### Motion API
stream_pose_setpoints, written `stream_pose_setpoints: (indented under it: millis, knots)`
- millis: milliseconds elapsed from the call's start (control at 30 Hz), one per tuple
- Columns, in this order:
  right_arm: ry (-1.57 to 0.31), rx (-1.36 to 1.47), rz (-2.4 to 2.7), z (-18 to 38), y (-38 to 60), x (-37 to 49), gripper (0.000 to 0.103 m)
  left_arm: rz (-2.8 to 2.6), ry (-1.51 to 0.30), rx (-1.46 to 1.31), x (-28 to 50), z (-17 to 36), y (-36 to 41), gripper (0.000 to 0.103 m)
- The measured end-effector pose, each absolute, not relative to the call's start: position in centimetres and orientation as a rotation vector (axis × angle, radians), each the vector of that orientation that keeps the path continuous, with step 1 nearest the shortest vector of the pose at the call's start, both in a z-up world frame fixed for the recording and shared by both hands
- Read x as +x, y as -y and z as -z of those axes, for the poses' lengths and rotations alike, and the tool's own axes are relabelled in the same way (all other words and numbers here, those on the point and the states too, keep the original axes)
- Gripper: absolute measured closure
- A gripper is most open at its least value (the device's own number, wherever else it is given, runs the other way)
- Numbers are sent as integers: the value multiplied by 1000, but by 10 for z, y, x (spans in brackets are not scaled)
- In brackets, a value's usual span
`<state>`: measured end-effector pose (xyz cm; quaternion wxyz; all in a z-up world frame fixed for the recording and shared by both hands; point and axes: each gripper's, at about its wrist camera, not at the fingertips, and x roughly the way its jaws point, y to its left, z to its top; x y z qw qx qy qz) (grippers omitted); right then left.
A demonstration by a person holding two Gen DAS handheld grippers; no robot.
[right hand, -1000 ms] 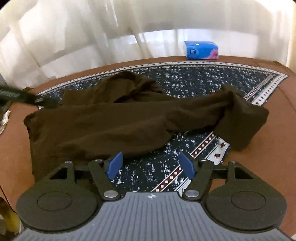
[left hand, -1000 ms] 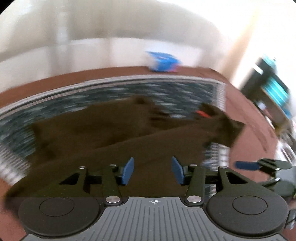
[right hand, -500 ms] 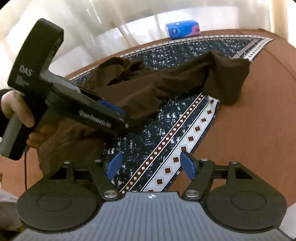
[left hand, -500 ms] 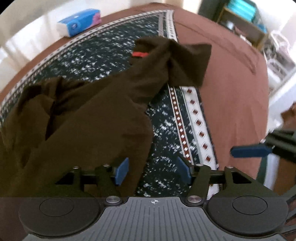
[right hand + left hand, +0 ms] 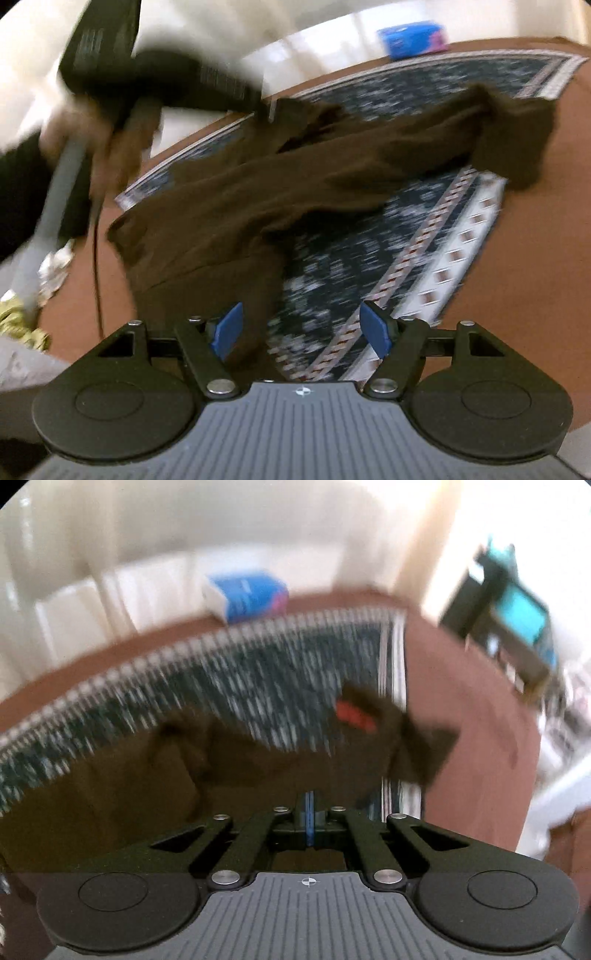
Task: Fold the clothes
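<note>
A dark brown garment (image 5: 295,192) lies crumpled in a long band across the patterned mat (image 5: 351,258). Its red label (image 5: 354,716) shows near the far right end. My left gripper (image 5: 309,812) has its blue pads pressed together at a fold of the cloth. In the right wrist view, the left gripper (image 5: 267,109) meets the garment's far edge, held by a person's hand (image 5: 74,125). My right gripper (image 5: 303,328) hovers open over the garment's near edge. Some cloth reaches in beside its left pad (image 5: 229,328), and nothing is pinched.
A blue tissue pack (image 5: 413,37) sits at the back of the brown table (image 5: 535,258). Crumpled foil and yellow scraps (image 5: 55,266) lie at the left edge. A dark shelf (image 5: 509,609) stands off to the right. White curtains hang behind.
The left gripper has closed its jaws and swung to the garment's far side. The right gripper has moved nearer the garment's near edge and stays open.
</note>
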<state>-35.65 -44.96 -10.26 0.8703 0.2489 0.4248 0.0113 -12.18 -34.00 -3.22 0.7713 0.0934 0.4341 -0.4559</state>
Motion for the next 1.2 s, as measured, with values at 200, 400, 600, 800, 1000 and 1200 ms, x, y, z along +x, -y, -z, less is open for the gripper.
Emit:
stream_pose_setpoints:
  millis: [200,400,600,800,1000,1200]
  knots:
    - [-936,546,-68,120,425,-347,29,1066,-1011,320,-120,33,350,79]
    - [-946,543,-22,122,421,-351,29,1151,-934,641,-180,89,368,36]
    - [-938,562,32,122,424,-360,29,1231,-923,765,-208,115,359,27]
    - [-952,598,15,130,416,-364,29,1113,-1014,752,-186,140,363,82]
    - [-980,579,-75,139,395,-359,30,1060,-1083,498,-153,120,343,103]
    - [-1037,598,-89,150,387,-347,94,1009,-1044,289,-124,80,317,103]
